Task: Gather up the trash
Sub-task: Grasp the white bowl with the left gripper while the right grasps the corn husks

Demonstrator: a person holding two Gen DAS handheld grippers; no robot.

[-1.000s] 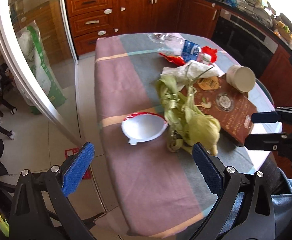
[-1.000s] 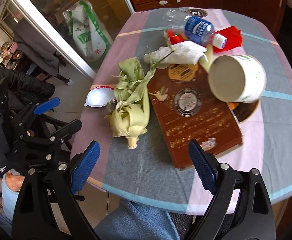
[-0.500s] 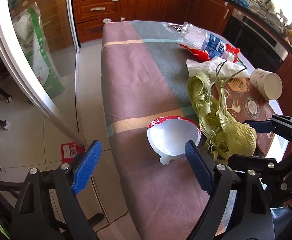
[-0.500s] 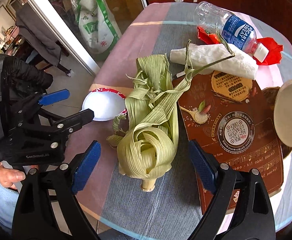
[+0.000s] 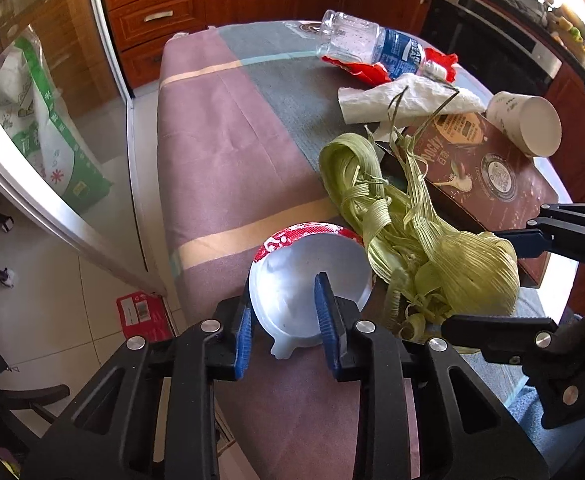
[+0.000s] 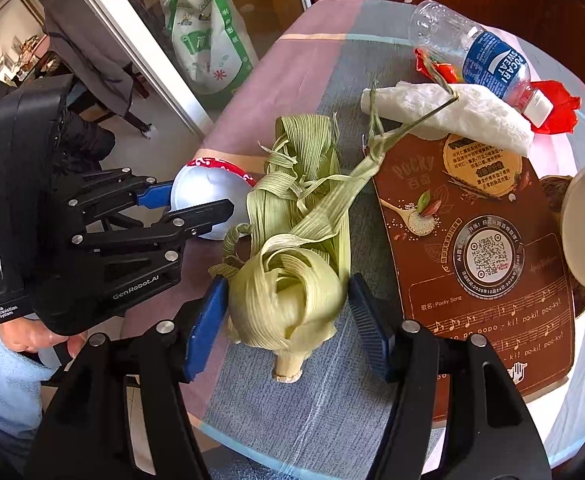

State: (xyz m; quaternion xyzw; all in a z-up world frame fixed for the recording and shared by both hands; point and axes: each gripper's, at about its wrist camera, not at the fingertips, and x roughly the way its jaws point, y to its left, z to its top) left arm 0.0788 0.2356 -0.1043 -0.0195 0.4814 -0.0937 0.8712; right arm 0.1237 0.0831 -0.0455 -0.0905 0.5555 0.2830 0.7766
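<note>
A white plastic lid with a red rim (image 5: 312, 276) lies near the table's left edge; it also shows in the right wrist view (image 6: 208, 196). My left gripper (image 5: 288, 320) has closed its blue pads on the lid's near edge. A pile of green corn husks (image 6: 296, 240) lies beside the lid, also seen in the left wrist view (image 5: 412, 240). My right gripper (image 6: 286, 320) straddles the husk ball, its pads close to both sides but still open.
A brown Pocky box (image 6: 472, 248), a paper cup (image 5: 528, 120), a crumpled white tissue (image 6: 452, 116), a plastic bottle (image 6: 480, 56) and a red wrapper (image 6: 556, 108) lie further back on the striped tablecloth (image 5: 220, 152). A glass door (image 5: 32, 120) stands left.
Both grippers moved forward and down. The left one closed from wide open onto the white lid. The right one narrowed around the corn husks.
</note>
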